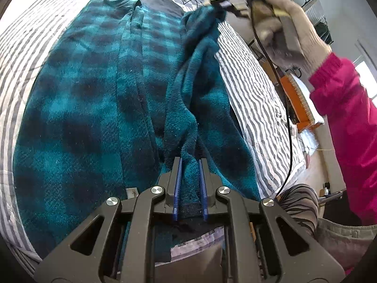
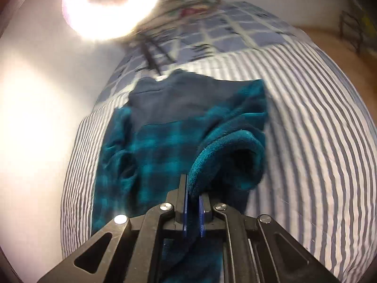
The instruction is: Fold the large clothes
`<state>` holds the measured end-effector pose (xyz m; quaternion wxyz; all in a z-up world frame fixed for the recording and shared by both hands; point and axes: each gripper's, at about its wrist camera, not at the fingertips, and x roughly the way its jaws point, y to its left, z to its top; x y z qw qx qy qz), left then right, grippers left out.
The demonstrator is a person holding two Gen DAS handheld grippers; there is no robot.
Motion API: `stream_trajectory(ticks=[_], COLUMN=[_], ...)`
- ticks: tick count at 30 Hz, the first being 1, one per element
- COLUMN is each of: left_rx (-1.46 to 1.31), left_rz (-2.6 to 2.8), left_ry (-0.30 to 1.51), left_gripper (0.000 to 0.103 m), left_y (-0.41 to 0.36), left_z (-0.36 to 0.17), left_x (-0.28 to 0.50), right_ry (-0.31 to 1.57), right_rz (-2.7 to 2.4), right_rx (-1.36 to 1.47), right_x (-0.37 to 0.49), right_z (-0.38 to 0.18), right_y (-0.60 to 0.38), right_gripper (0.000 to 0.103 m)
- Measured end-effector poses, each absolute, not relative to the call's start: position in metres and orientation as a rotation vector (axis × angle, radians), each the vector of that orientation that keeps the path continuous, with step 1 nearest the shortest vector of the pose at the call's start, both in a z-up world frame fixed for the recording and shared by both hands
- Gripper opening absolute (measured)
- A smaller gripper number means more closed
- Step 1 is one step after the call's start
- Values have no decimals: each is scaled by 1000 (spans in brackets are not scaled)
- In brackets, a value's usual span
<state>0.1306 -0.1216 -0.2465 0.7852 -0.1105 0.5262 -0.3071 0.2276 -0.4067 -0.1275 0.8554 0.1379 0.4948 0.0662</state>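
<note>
A teal and dark plaid fleece garment (image 1: 89, 108) lies spread on a striped bed cover (image 1: 254, 89). My left gripper (image 1: 190, 165) is shut on a fold of the garment's edge near me, the fleece pinched between its blue pads. Farther off, at the upper right, my right gripper (image 1: 223, 3), held by a gloved hand (image 1: 289, 26), lifts another bunch of the same fleece off the bed. In the right wrist view the right gripper (image 2: 193, 189) is shut on a rolled cuff-like edge of the garment (image 2: 226, 146), which hangs above the rest of it.
A pink sleeve (image 1: 348, 122) reaches in from the right. A black cable (image 1: 287, 108) hangs from the right gripper. An orange frame (image 1: 299, 101) stands beside the bed. A checked blue blanket (image 2: 226, 30) lies at the head of the bed, under a bright lamp (image 2: 110, 7).
</note>
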Motion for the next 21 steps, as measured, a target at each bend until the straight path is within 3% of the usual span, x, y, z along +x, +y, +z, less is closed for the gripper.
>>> stream_trajectory(ticks=[4, 13, 15, 19, 21], left_rx=[-260, -256, -249, -251, -253], left_rz=[-668, -665, -665, -669, -671], left_ry=[1148, 1156, 1151, 1151, 1151], left_gripper=[11, 8, 8, 8, 8], left_y=[-114, -113, -114, -117, -117], left_z=[-251, -258, -258, -256, -255], left_x=[127, 125, 123, 123, 122], right_ry=[1066, 1198, 1198, 1099, 1002], right_rz=[171, 221, 273, 412, 423], right_rx=[204, 64, 118, 255, 290], right_x=[254, 291, 292, 274, 258], right_z=[-134, -219, -213, -164, -134], right_y=[-356, -276, -285, -325, -356], right_gripper=[4, 6, 10, 33, 33])
